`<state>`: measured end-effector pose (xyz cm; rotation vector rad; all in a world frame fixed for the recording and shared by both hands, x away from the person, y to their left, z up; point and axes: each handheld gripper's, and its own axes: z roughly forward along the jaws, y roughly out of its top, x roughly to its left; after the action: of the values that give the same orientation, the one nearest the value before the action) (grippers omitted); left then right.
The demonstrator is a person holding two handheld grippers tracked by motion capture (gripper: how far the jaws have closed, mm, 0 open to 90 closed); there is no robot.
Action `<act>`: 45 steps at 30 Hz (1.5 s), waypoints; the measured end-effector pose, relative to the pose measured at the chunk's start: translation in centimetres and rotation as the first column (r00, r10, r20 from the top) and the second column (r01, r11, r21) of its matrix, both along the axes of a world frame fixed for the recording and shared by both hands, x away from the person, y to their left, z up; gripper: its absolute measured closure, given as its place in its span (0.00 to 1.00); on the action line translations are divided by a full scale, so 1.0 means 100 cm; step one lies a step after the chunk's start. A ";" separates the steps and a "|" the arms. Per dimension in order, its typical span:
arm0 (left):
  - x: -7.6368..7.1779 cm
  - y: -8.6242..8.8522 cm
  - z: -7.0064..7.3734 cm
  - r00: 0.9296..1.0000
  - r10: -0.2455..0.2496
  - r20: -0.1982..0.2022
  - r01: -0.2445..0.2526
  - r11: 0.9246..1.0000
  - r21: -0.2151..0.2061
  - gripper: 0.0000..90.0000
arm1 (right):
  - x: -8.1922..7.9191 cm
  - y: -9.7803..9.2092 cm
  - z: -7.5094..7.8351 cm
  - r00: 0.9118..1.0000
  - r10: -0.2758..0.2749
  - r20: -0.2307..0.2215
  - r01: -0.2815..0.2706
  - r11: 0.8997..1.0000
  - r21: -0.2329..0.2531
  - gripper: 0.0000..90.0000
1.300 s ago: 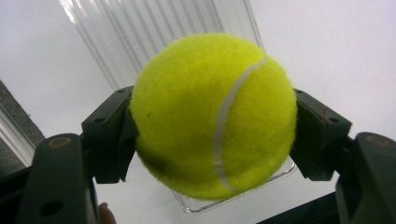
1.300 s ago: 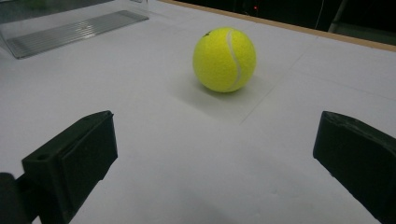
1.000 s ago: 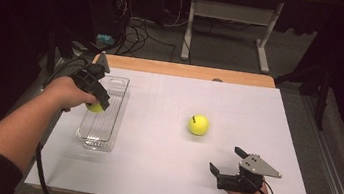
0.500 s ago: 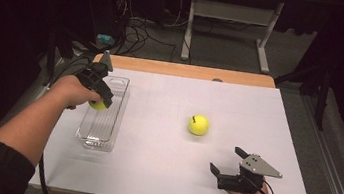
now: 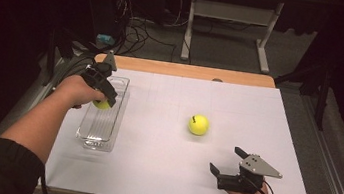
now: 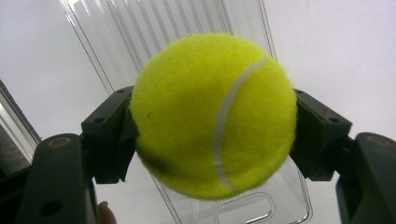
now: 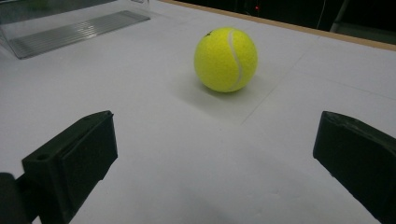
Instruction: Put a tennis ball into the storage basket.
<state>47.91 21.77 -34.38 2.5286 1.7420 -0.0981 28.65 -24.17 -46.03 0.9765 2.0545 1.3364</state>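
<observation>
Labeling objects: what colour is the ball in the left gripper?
Yellow-green with a white curved seam; the tennis ball shows best in the left gripper view.

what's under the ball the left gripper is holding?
The left gripper clamps a tennis ball above the clear tray; the tray's ribbed floor shows around it. The ball covers the floor directly below, so anything lying there is hidden.
</observation>
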 end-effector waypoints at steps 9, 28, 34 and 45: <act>0.004 -0.004 -0.005 1.000 -0.002 0.001 0.002 1.000 0.014 0.30 | 0.000 0.001 0.000 1.000 0.008 0.001 -0.008 1.000 -0.005 0.00; 0.011 -0.014 -0.019 1.000 -0.010 -0.002 0.010 0.999 0.048 0.30 | -0.001 0.002 0.000 1.000 0.012 0.004 -0.012 1.000 -0.003 0.00; 0.012 -0.013 -0.021 1.000 -0.005 -0.004 0.006 0.998 0.058 0.29 | -0.001 0.002 0.000 1.000 0.011 0.004 -0.011 1.000 -0.005 0.00; 0.012 -0.011 -0.020 1.000 -0.008 0.003 0.007 0.999 0.049 0.29 | -0.001 0.002 0.000 1.000 0.013 0.005 -0.013 1.000 -0.008 0.00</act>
<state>49.12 20.66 -36.37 2.5677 1.7552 -0.0526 28.55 -23.96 -46.03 0.9579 2.0642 1.3346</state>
